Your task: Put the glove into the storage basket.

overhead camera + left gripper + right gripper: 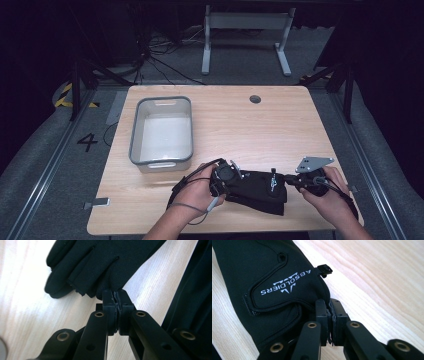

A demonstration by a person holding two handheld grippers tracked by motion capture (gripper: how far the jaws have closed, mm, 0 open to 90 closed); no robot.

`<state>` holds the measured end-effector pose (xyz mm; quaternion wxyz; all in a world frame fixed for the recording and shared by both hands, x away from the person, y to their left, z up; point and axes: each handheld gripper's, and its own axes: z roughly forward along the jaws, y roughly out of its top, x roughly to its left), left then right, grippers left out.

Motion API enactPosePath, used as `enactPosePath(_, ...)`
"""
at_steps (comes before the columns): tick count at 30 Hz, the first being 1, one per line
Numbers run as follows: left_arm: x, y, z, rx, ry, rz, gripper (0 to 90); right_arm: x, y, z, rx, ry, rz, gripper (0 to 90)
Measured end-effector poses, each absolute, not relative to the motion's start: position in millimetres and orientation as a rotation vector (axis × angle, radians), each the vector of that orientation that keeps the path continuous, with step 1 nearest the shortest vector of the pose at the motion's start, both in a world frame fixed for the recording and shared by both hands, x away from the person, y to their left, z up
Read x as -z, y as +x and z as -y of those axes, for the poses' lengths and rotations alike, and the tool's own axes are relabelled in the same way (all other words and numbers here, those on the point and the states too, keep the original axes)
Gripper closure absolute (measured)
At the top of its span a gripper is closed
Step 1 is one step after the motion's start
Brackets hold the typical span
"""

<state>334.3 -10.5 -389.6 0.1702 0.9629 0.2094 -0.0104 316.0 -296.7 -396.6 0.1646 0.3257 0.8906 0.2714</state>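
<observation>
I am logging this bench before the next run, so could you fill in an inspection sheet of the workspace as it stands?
Surface: light wooden table, with a round grommet hole near the far edge.
Job's things: black fabric gloves lying at the near edge; one bears white lettering.
Clutter: empty grey plastic bin at the left; small metal clip on the near left edge.
Grippers: left tongs shut on a glove edge by its fingers; right tongs shut on a glove edge by the cuff.
Cables: black cables on the floor beyond the table.
Surroundings: grey carpet, white desk frame, yellow-black tape.
</observation>
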Motion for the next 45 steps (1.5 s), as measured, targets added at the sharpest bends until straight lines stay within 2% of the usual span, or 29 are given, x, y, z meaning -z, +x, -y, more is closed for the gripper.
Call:
enactPosePath(10, 401, 336, 17, 0.086, 2.767, -0.583, 87.0, 407, 322, 298, -0.726, 0.96, -2.595, 86.3)
enactPosePath(14, 408, 337, 19, 0.144, 2.787, -0.583, 85.0, 409, 322, 299, -0.712, 0.973, -2.615, 85.7)
enactPosePath(15, 408, 337, 19, 0.154, 2.789, -0.585, 79.3, 411, 322, 299, -0.69, 0.987, -2.635, 83.8)
enactPosePath(17, 408, 338, 18, 0.178, 2.793, -0.581, 77.0, 412, 322, 300, -0.689, 0.991, -2.633, 81.7)
enactPosePath(18, 407, 339, 15, 0.214, 2.762, -0.597, 72.1, 413, 323, 301, -0.686, 0.996, -2.66, 76.7)
enactPosePath(19, 407, 339, 15, 0.214, 2.762, -0.597, 69.6, 413, 323, 301, -0.686, 0.996, -2.66, 76.7)
enactPosePath(20, 405, 341, 11, 0.21, 2.752, -0.599, 69.5, 412, 321, 302, -0.709, 1.022, -2.662, 72.7)
enactPosePath(36, 389, 350, -4, 0.078, 2.568, -0.738, 67.0, 399, 321, 316, -0.773, 1.104, -2.674, 70.9)
enactPosePath(45, 382, 355, 5, 0.051, 2.513, -0.695, 59.0, 401, 327, 328, -0.801, 1.16, -2.639, 69.1)
